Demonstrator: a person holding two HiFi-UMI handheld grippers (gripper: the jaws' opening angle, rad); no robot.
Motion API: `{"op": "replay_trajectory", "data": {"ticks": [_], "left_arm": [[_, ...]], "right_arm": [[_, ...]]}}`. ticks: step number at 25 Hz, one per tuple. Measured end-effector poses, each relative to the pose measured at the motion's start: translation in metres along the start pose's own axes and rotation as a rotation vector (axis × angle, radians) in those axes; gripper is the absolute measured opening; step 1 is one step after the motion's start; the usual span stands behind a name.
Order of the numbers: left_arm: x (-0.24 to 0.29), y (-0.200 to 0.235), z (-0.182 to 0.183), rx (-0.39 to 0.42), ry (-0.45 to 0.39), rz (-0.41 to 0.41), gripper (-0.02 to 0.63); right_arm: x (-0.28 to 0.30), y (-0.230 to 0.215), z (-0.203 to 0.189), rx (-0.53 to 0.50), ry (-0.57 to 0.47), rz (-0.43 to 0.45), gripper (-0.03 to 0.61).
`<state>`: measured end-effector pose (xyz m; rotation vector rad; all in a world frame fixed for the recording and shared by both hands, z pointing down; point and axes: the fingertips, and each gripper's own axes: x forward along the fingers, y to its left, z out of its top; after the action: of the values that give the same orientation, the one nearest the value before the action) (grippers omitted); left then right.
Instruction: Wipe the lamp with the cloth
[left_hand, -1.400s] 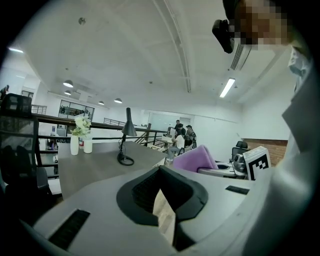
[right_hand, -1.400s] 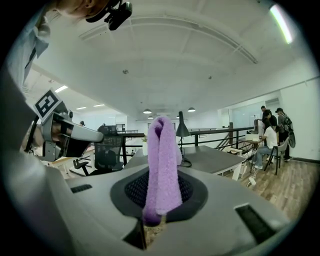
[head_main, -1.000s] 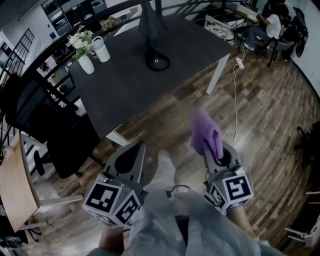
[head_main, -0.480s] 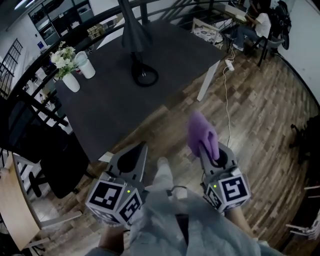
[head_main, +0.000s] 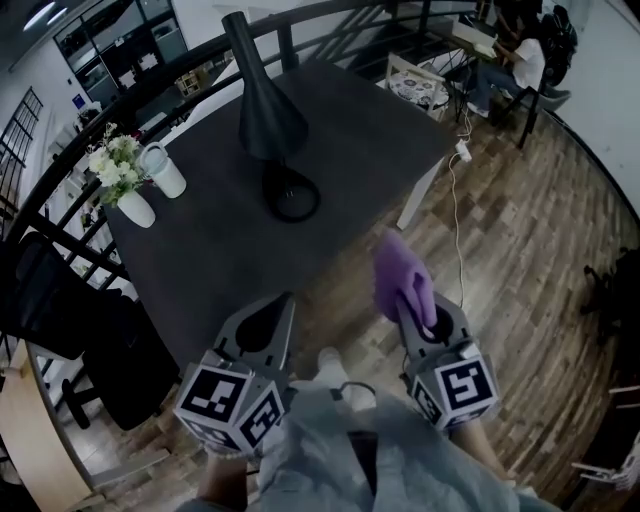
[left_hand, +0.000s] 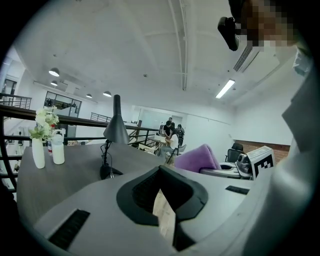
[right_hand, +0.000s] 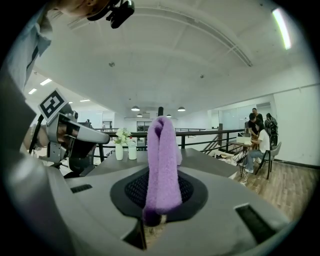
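Lamp (head_main: 264, 118): black, with a cone shade and a ring-shaped foot. It stands upright on the far half of the worktop, and nothing touches it.
Cloth (head_main: 404, 272): purple and folded over in a soft loop. Its lower end is pinched in the right claw and the rest stands up in front of it. It hangs over the floor, just off the near edge of the worktop and well apart from the lamp.
Right claw (head_main: 418, 312): clenched on the cloth and pointing toward the worktop.
Left claw (head_main: 282, 303): closed, its two jaws pressed together with nothing between them. It is held beside the right claw, with its tip near the worktop's near edge.
Worktop (head_main: 210, 260): dark grey, on white legs.
Vase (head_main: 135, 208): white, with white flowers, standing near the left edge of the worktop.
Cup (head_main: 165, 172): white, just beside the vase.
Floor (head_main: 520, 220): wooden planks.
Cable (head_main: 462, 230): white, running on the floor near the worktop's right leg.
Chair (head_main: 45, 300): black, to the left of the worktop.
Railing (head_main: 120, 105): black, curving behind the worktop.
People (head_main: 525, 55): sitting at another table, far off at the right.
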<state>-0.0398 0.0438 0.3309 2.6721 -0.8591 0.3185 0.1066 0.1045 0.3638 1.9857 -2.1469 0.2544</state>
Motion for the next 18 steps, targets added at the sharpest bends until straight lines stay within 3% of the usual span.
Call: {"op": "replay_trajectory", "data": {"ticks": [11, 18], "left_arm": [[0.071, 0.050, 0.027, -0.018, -0.010, 0.008, 0.012], [0.086, 0.076, 0.032, -0.033, -0.019, 0.040, 0.012]], "right_arm": [[0.086, -0.028, 0.022, -0.018, 0.005, 0.031, 0.051], [0.121, -0.041, 0.022, -0.017, 0.013, 0.037, 0.051]]}}
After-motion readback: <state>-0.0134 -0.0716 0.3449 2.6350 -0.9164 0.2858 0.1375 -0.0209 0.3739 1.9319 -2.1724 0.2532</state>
